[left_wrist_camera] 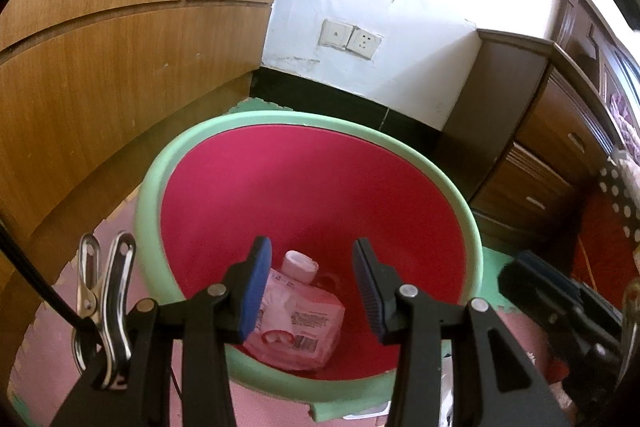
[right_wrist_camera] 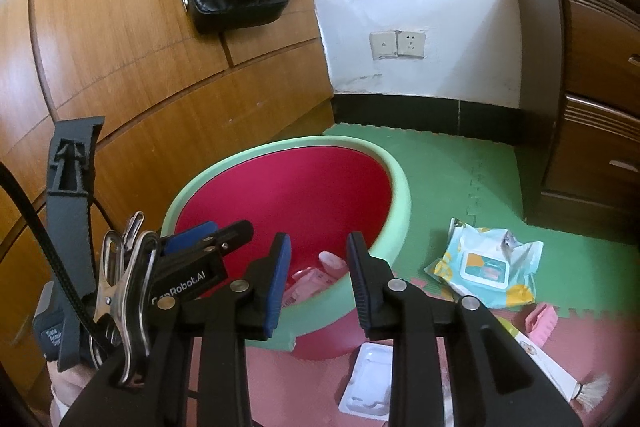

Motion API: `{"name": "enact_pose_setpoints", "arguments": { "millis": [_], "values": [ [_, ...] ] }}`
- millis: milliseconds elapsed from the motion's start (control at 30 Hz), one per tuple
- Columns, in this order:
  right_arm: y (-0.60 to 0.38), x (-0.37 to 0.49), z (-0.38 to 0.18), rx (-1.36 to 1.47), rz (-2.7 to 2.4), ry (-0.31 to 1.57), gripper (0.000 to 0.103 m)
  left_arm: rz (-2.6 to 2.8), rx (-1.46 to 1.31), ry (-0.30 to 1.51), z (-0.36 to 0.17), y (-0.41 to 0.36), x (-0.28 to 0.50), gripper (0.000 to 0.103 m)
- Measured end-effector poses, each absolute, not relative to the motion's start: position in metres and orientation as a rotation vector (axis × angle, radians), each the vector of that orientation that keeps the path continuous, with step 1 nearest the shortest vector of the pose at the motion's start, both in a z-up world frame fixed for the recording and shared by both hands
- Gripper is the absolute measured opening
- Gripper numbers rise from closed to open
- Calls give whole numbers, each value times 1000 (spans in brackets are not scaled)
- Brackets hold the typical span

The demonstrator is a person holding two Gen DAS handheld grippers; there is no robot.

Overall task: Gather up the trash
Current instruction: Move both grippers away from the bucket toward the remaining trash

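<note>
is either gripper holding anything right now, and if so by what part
Nothing is held. The left gripper and right gripper both stand open and empty above the bin; the pink pouch lies loose at its bottom.

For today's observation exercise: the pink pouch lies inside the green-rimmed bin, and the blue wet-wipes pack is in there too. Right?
Not quite. The pink pouch is in the bin, but the wet-wipes pack lies on the floor mat beside it, as the right wrist view shows.
</note>
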State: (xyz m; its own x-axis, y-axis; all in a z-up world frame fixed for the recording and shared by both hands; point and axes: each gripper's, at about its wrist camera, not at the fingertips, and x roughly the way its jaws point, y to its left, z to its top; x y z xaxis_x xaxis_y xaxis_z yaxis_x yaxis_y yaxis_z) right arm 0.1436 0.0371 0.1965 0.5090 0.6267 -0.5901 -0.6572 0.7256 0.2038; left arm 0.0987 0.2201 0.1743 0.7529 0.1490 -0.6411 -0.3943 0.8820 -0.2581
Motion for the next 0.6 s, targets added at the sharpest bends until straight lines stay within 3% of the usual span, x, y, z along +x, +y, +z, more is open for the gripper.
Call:
{"name": "enact_pose_setpoints", "arguments": {
  "millis": [600],
  "values": [
    [-15,109,213,49,786,687,30,285,-353,645,195,191,75,44]
  ]
}}
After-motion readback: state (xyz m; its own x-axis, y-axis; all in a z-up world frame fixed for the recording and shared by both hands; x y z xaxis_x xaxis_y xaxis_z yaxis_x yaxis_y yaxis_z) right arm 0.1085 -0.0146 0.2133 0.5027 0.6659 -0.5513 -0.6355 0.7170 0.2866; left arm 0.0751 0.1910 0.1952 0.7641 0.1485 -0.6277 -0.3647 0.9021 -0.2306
